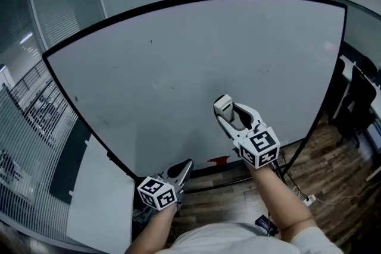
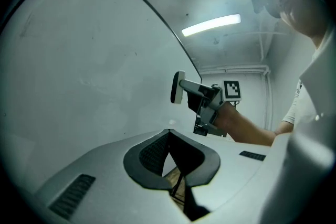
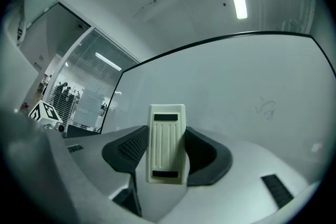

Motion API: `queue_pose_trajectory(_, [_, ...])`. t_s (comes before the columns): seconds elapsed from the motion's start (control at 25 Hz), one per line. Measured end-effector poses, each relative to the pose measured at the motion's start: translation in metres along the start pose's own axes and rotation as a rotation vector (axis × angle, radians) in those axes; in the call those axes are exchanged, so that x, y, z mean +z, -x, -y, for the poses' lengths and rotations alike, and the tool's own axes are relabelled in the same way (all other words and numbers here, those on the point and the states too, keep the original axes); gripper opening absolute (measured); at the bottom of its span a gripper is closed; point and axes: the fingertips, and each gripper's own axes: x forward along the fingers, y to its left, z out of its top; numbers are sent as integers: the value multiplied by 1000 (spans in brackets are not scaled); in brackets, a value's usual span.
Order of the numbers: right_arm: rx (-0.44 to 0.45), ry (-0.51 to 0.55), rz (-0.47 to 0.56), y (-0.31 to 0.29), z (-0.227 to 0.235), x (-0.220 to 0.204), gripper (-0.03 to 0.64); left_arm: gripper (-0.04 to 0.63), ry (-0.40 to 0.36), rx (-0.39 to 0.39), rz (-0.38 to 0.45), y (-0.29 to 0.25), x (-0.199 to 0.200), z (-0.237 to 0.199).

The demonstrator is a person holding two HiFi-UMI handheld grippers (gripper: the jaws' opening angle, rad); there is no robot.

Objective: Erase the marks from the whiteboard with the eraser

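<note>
The left gripper (image 1: 186, 165) hangs low by the bottom edge of the whiteboard (image 1: 196, 68), its jaws pressed together on nothing. It looks parked there to keep out of the wiping path. To its right, the right gripper (image 1: 227, 111) is raised in front of the whiteboard's lower middle. Its 2 jaws are clamped on the flanks of the cream eraser (image 3: 167, 144), which stands upright between them with its ribbed back toward the gripper's camera. That hold probably turns the wiping face to the whiteboard, though I cannot tell whether it touches the surface. Further right on the whiteboard a faint scribble (image 3: 266, 107) shows, so the erasing seems unfinished. That mark is likely the next target.
</note>
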Motion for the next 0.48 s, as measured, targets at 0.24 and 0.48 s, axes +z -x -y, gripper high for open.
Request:
queue_pose_trajectory(0.24, [-31, 225, -20, -36, 15, 48, 232, 8, 34, -35, -70, 5, -11, -28])
queue_pose_trajectory(0.48, [-101, 416, -2, -54, 50, 120, 232, 8, 28, -62, -75, -9, -2, -40])
